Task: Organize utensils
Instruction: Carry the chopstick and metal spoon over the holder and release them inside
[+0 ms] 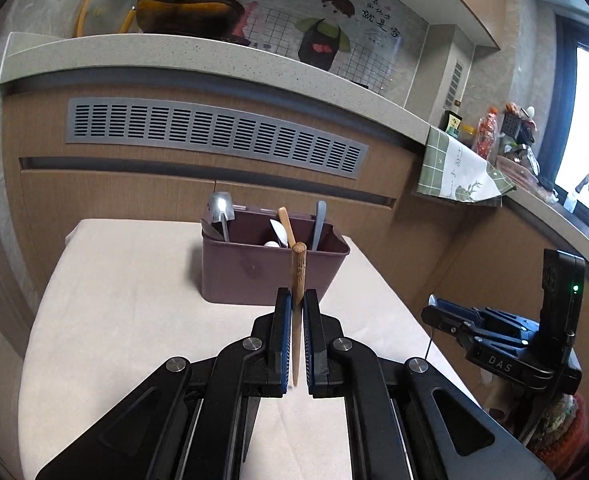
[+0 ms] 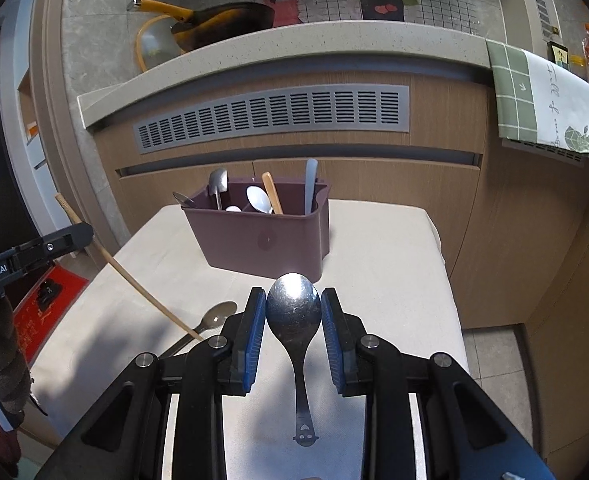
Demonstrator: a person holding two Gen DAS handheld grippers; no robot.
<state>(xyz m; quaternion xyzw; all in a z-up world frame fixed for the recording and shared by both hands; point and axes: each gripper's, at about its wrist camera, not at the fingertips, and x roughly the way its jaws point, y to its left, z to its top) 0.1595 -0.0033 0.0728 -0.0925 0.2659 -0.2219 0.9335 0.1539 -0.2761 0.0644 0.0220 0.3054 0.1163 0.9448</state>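
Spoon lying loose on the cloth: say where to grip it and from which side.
Probably the thin neck just behind the bowl of the loose spoon. It lies flat on the cloth, handle angled toward the near left, so come straight down, fingers straddling the handle; the wide bowl is harder to pinch.

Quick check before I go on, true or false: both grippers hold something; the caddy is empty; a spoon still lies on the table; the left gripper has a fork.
1. Both grippers hold something. True: the left gripper is shut on a wooden chopstick, the right gripper on a steel spoon.
2. The purple caddy is empty. False: several utensils stand in it.
3. A spoon lies on the table. True: a second spoon lies on the table.
4. The left gripper holds a fork. False: a chopstick.
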